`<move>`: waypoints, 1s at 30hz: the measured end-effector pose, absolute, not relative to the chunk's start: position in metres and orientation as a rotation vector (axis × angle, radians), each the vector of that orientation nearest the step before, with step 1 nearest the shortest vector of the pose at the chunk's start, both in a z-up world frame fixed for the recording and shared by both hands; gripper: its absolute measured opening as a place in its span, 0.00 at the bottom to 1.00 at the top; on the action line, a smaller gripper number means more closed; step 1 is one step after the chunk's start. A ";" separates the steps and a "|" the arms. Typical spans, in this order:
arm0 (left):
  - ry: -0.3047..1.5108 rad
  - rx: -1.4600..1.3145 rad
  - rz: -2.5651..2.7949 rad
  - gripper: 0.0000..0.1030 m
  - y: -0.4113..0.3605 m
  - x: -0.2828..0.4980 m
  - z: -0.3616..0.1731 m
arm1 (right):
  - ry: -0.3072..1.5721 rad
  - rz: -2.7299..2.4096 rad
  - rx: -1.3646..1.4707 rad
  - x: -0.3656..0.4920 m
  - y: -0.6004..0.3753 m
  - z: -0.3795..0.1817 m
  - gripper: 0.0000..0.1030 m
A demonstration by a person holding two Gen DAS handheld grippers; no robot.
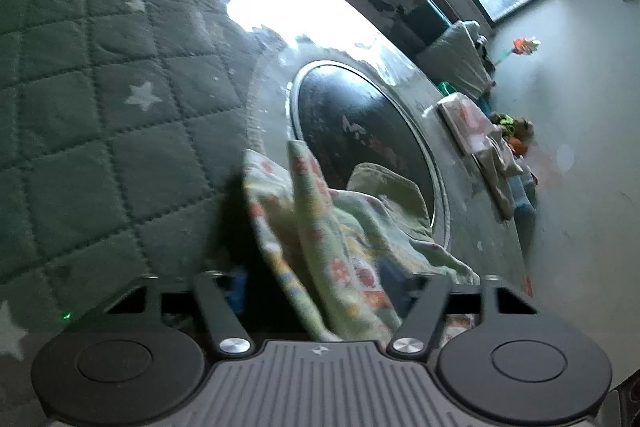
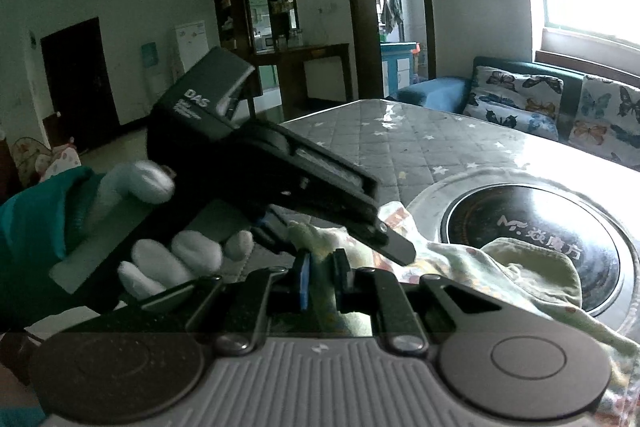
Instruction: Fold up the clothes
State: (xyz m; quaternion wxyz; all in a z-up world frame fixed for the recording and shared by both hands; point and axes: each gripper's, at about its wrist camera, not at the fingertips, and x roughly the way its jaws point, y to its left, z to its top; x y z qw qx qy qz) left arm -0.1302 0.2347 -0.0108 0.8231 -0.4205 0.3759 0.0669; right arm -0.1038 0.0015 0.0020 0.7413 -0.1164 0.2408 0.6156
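A pale green garment with a flower print point(image 1: 320, 227) lies bunched on the table, partly over the round black hob. In the left wrist view it runs up between the fingers of my left gripper point(image 1: 316, 279); a dark gap shows between the cloth and the left blue pad point(image 1: 238, 291), so the jaws stand part open around it. In the right wrist view my right gripper point(image 2: 323, 279) is shut on a fold of the garment point(image 2: 480, 267). Just ahead of it is the left gripper point(image 2: 336, 235), held by a white-gloved hand point(image 2: 180, 255).
The table wears a grey quilted cover with white stars point(image 1: 100, 67). A black round hob point(image 2: 540, 227) is set into it. Folded items point(image 1: 468, 123) are stacked at the table's far edge. A sofa with butterfly cushions point(image 2: 520, 91) stands behind, under a bright window.
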 end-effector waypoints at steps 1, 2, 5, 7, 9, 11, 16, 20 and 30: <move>0.805 -0.901 0.133 0.39 0.235 -0.128 -0.013 | 0.530 1.354 -0.253 -0.104 0.001 0.002 0.10; 0.808 -0.906 0.127 0.36 0.236 -0.127 -0.015 | 0.529 1.356 -0.254 -0.105 0.001 0.001 0.10; 0.813 -0.917 0.115 0.24 0.237 -0.124 -0.019 | 0.540 1.352 -0.260 -0.105 0.001 -0.002 0.10; 0.812 -0.912 0.113 0.23 0.236 -0.125 -0.020 | 0.553 1.351 -0.251 -0.102 -0.001 -0.004 0.12; 0.811 -0.912 0.112 0.23 0.237 -0.125 -0.020 | 0.570 1.347 -0.230 -0.098 -0.006 -0.004 0.17; 0.809 -0.911 0.111 0.22 0.236 -0.125 -0.020 | 0.577 1.328 -0.217 -0.092 -0.016 -0.003 0.24; 0.801 -0.887 0.109 0.22 0.232 -0.125 -0.020 | 0.595 1.167 -0.201 -0.066 -0.054 -0.006 0.40; 0.802 -0.869 0.111 0.23 0.230 -0.125 -0.019 | 0.631 0.971 -0.166 -0.033 -0.091 -0.015 0.41; 0.807 -0.839 0.118 0.24 0.229 -0.125 -0.018 | 0.713 0.670 -0.067 0.031 -0.134 -0.053 0.54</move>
